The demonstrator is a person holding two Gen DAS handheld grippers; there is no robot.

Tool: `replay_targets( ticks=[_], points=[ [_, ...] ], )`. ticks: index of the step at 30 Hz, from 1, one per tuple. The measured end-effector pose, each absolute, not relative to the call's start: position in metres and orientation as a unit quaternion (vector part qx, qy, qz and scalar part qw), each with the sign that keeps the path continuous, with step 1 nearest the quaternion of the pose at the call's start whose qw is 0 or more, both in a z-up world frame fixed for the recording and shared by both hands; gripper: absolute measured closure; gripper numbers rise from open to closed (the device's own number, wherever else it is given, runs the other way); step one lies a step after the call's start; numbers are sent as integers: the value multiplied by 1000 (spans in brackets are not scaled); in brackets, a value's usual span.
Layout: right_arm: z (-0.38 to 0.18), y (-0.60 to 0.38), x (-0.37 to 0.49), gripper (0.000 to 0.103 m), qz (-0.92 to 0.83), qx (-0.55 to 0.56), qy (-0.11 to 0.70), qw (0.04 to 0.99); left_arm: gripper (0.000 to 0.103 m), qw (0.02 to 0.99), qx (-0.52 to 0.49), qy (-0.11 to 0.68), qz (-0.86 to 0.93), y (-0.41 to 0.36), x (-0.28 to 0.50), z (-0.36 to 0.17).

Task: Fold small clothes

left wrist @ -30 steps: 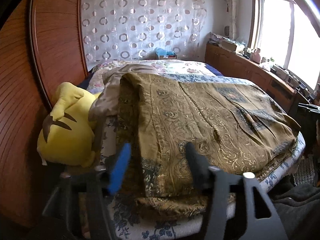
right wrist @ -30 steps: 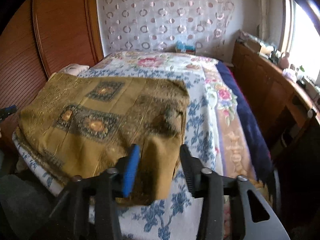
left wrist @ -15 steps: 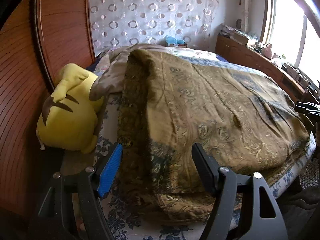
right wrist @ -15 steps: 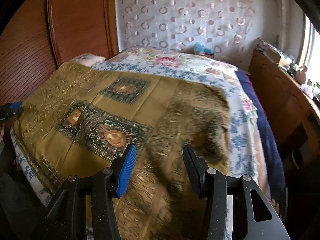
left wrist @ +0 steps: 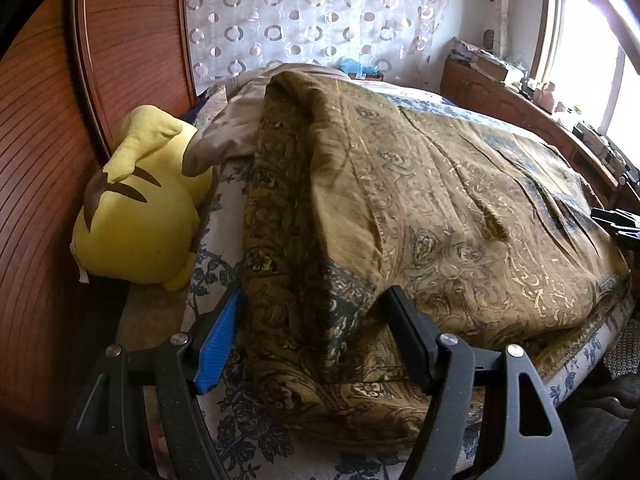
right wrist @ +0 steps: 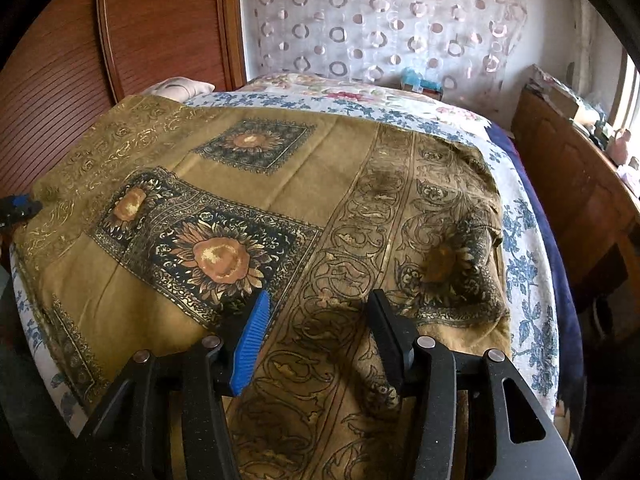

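**On the bed, a patterned cloth lay partly folded, both grippers spread**

On the bed [right wrist: 532, 280], the olive-gold patterned cloth [right wrist: 320, 184] lay across the blue-flowered sheet, reaching to the near edge where both tools stood. It appeared to be doubled over already: in the left wrist view a thick, layered edge showed at its near corner, and a raised fold ran back toward the headboard, beside a yellow plush toy [left wrist: 136, 208]. Judged from that, at least one fold was done, but the cloth was still wide and lumpy, so further folds and smoothing seemed to remain.

The left hand-held gripper [left wrist: 316, 336] had its fingers spread wide, one on each side of the cloth's bunched corner, pinching nothing. The right hand-held gripper [right wrist: 320, 336] was likewise spread, poised over the bordered strip at the cloth's near edge, gripping nothing.

No brand, label or readable writing showed anywhere; the cloth carried only sunflower squares and scrollwork, and the curtain [right wrist: 380, 24] behind only ring shapes.
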State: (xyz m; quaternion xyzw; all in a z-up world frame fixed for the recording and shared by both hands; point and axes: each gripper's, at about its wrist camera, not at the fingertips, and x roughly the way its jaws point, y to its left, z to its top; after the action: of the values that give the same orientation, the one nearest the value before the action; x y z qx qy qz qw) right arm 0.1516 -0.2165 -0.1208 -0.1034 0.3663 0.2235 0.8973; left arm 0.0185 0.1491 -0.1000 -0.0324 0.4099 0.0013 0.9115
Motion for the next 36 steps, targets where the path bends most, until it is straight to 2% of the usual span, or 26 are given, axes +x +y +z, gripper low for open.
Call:
replay_targets(
  ticks=[5,18,21,23,24,25,28,36],
  points=[
    [-122,-221,153,42,223,-97,367,898,30,911,-40,410,5,153,20,-101],
    [-121,-220,152,38,224,-97,368,897,30,910,-45,412,11,154,22,-101],
    [-121,-220,152,38,223,-97,368,898,41,910,-47,413,3,152,22,-99],
    [-121,-220,152,38,224,-96,368,897,63,909,-53,413,-11,150,22,-98],
    [-121,-220,152,38,224,-96,368,897,68,909,-56,413,-16,149,22,-98],
    [-121,-220,152,38,224,-96,368,897,78,908,-60,413,-22,148,22,-98],
    [-121,-221,152,37,224,-96,368,897,93,910,-61,408,-30,145,21,-96],
    [-121,-220,152,37,225,-95,368,897,95,934,-65,348,-46,133,12,-59]
  ],
)
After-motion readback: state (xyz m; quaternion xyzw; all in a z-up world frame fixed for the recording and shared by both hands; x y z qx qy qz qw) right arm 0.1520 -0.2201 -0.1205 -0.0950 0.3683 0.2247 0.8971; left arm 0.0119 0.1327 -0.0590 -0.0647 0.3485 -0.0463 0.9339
